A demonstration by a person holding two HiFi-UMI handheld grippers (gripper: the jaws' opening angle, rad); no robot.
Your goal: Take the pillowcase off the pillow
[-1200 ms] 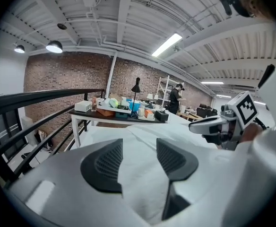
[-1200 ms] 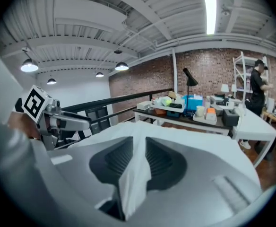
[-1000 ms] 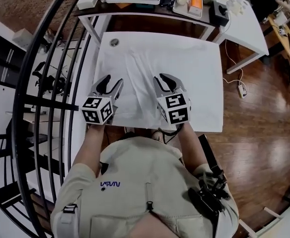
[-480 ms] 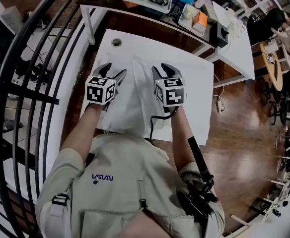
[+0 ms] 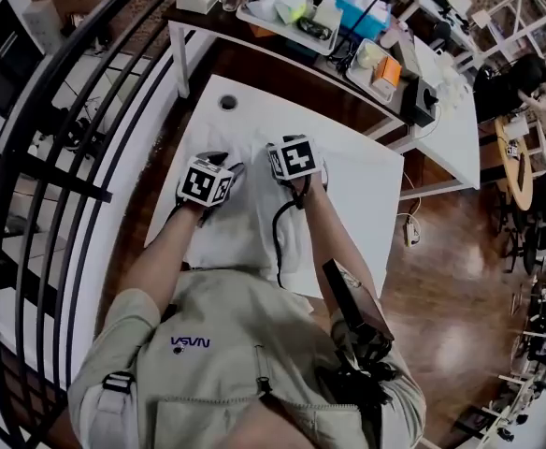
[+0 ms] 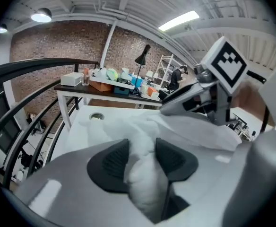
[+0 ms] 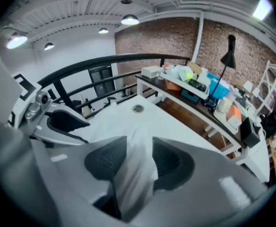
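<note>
The white pillowcase (image 5: pixel 247 224) lies rumpled on the white table (image 5: pixel 366 195); I cannot tell the pillow apart from its case. My left gripper (image 5: pixel 226 162) sits on the cloth's far left part. In the left gripper view its jaws (image 6: pixel 142 157) have just been closing and press on a thick bunch of the white cloth. My right gripper (image 5: pixel 288 144) points steeply down close beside it. Its jaws (image 7: pixel 139 162) have just been opening, and a blurred fold of cloth hangs loosely between them. Each gripper shows in the other's view, the right (image 6: pixel 194 98) and the left (image 7: pixel 57 122).
A round cable hole (image 5: pixel 228 102) marks the table's far left corner. A dark desk (image 5: pixel 254 40) crowded with trays and boxes stands behind it, a white desk (image 5: pixel 451 120) to the right. A black railing (image 5: pixel 58 138) curves along the left. Wood floor lies to the right.
Both grippers have moved farther up the table and closer together, the right tipping steeply down. The cloth has bunched up between and under them.
</note>
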